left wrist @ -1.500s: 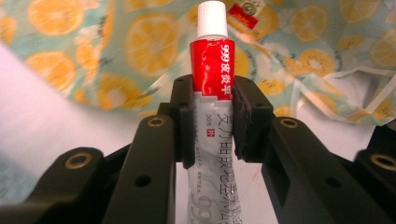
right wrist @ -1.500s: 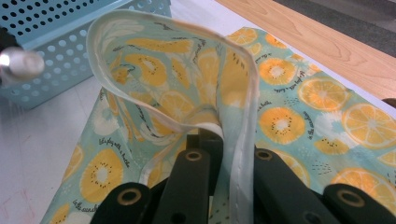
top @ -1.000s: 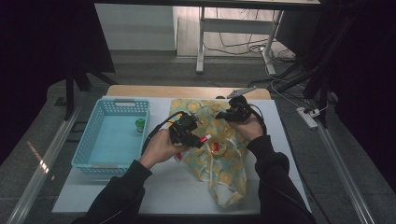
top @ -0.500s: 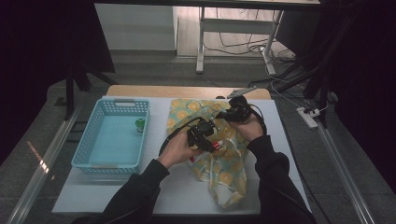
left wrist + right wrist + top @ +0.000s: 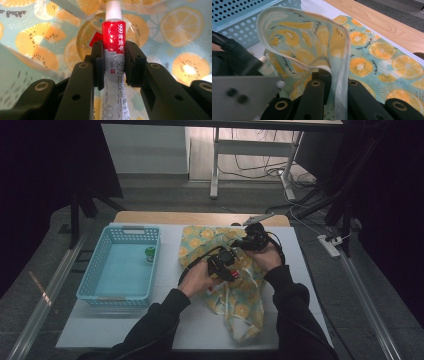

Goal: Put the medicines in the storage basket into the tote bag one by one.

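A red and white ointment tube (image 5: 113, 37) with a white cap is clamped between the pads of my left gripper (image 5: 113, 53), cap pointing away from me. It hangs over a fruit-print cloth bag (image 5: 180, 22), just above a round clear-lidded cup (image 5: 86, 37) lying on the cloth. In the high view the left gripper (image 5: 226, 263) is over the middle of the bag (image 5: 240, 307). My right gripper (image 5: 250, 241) sits at the bag's far side. Its jaws are shut on the bag's hemmed edge (image 5: 339, 50), which stands up in a loop.
A light blue plastic basket (image 5: 132, 229) stands to the left of the bag on the white tabletop, with a small green-capped bottle (image 5: 149, 254) inside by its right wall. The basket's wall (image 5: 242, 15) is close behind the lifted cloth. A wooden strip (image 5: 200, 217) runs along the table's far edge.
My left hand has carried the tube to the right and down, from beside the bag's left edge to over its middle. The right gripper has stayed put on the cloth edge.
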